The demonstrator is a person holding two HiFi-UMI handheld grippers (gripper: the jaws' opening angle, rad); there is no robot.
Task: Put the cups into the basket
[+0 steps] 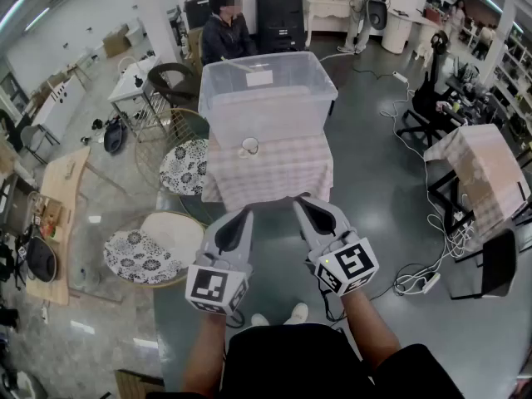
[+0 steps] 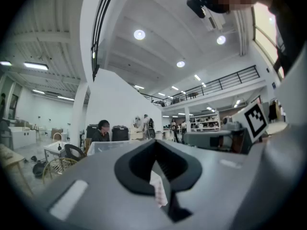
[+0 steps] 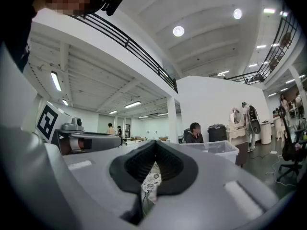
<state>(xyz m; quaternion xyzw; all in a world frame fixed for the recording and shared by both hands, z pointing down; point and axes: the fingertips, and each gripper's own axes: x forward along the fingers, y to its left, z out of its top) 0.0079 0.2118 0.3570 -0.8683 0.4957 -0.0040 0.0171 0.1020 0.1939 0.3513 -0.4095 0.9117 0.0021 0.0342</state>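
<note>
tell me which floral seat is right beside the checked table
The farther floral seat, beside the checked tablecloth; the nearer floral seat stands apart at lower left.

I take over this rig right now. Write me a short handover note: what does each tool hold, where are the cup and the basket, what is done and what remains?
Left tool: shut, empty, held level, short of the table.
Right tool: shut, empty, level, beside the left one.
Cup: one in view, on the checked tablecloth, just in front of the basket, which is a clear plastic bin.
Done: nothing that shows; no cup is visible inside the basket.
Left: open one tool, grip the cup, lift it over the rim and release it in the basket.
</note>
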